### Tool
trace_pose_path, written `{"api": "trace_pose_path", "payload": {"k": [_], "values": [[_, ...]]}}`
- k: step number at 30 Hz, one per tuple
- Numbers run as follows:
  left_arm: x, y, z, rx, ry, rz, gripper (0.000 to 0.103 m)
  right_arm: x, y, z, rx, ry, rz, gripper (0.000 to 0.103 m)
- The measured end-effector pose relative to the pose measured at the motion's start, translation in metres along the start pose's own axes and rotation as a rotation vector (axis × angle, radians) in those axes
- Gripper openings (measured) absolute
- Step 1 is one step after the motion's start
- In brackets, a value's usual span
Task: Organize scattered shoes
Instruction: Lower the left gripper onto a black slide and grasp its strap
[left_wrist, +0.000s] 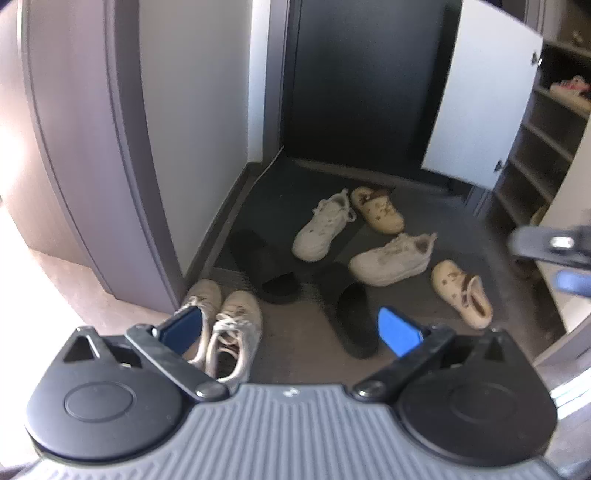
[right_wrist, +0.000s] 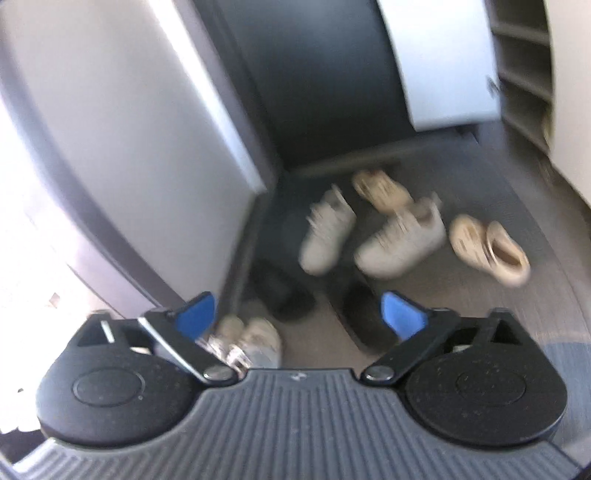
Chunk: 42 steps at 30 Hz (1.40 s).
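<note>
Several shoes lie scattered on a dark floor mat (left_wrist: 280, 192). Two white sneakers (left_wrist: 325, 225) (left_wrist: 391, 258) are in the middle, with two cream clogs (left_wrist: 376, 208) (left_wrist: 461, 291) beside them. Two black slides (left_wrist: 262, 266) (left_wrist: 349, 310) lie nearer. A beige pair of sneakers (left_wrist: 229, 325) stands side by side at the near left. My left gripper (left_wrist: 291, 328) hangs open above them, holding nothing. My right gripper (right_wrist: 299, 315) is also open and empty, high over the same shoes in a blurred view; it shows at the right edge (left_wrist: 554, 264) of the left wrist view.
A shoe cabinet with slatted shelves (left_wrist: 535, 147) stands at the right, its white door (left_wrist: 480, 103) swung open over the mat. A pale shoe (left_wrist: 569, 90) sits on an upper shelf. A dark door (left_wrist: 362, 81) closes the back; a wall corner (left_wrist: 192, 129) bounds the left.
</note>
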<state>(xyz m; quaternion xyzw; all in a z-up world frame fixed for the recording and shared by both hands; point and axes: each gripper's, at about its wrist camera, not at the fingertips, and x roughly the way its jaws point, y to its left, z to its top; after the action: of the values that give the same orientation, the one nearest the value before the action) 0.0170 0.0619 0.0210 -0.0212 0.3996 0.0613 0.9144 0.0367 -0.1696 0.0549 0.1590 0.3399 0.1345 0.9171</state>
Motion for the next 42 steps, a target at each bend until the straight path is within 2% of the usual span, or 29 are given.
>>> {"api": "trace_pose_path", "payload": {"k": [2,6,9,12,13,18,22,26,29,30,32,34,36,39,42], "values": [[0.015,0.003,0.012,0.103,-0.026,0.033,0.103,-0.006,0.007,-0.005,-0.032,-0.025,0.029,0.103],[0.054,0.012,0.024,0.232,-0.061,0.042,0.103,-0.02,0.015,-0.015,-0.084,-0.081,0.095,0.103],[0.103,0.015,0.025,0.333,-0.062,0.007,0.103,-0.026,0.006,-0.018,-0.027,-0.083,0.124,0.103],[0.148,0.011,0.016,0.47,-0.102,0.032,0.103,-0.026,-0.004,-0.019,0.03,-0.078,0.118,0.103],[0.174,0.007,0.013,0.539,-0.103,0.035,0.103,-0.025,-0.007,-0.018,0.047,-0.074,0.114,0.103],[0.272,-0.008,0.007,0.721,-0.102,-0.009,0.103,0.0,-0.03,-0.016,0.198,0.015,0.105,0.103],[0.342,-0.016,0.01,0.782,-0.043,-0.065,0.103,0.027,-0.042,-0.016,0.31,0.086,0.077,0.103],[0.409,-0.022,0.011,0.831,-0.008,-0.093,0.103,0.064,-0.055,-0.012,0.339,0.133,0.045,0.103],[0.454,-0.019,0.015,0.817,0.06,-0.036,0.103,0.093,-0.077,-0.011,0.391,0.198,-0.006,0.103],[0.476,-0.016,0.016,0.8,0.111,-0.045,0.103,0.101,-0.085,-0.012,0.41,0.221,-0.015,0.103],[0.495,-0.011,0.015,0.815,0.139,-0.077,0.103,0.117,-0.097,-0.015,0.438,0.257,-0.034,0.103],[0.507,-0.011,0.006,0.88,0.143,-0.082,0.103,0.127,-0.105,-0.016,0.456,0.278,-0.046,0.103],[0.521,-0.016,-0.007,0.972,0.129,-0.037,0.103,0.137,-0.115,-0.016,0.484,0.29,-0.044,0.103],[0.536,-0.018,-0.008,0.97,0.161,-0.029,0.103,0.155,-0.128,-0.011,0.53,0.305,-0.026,0.103],[0.548,-0.016,-0.003,0.935,0.198,-0.106,0.103,0.166,-0.133,-0.006,0.544,0.315,-0.008,0.103]]}}
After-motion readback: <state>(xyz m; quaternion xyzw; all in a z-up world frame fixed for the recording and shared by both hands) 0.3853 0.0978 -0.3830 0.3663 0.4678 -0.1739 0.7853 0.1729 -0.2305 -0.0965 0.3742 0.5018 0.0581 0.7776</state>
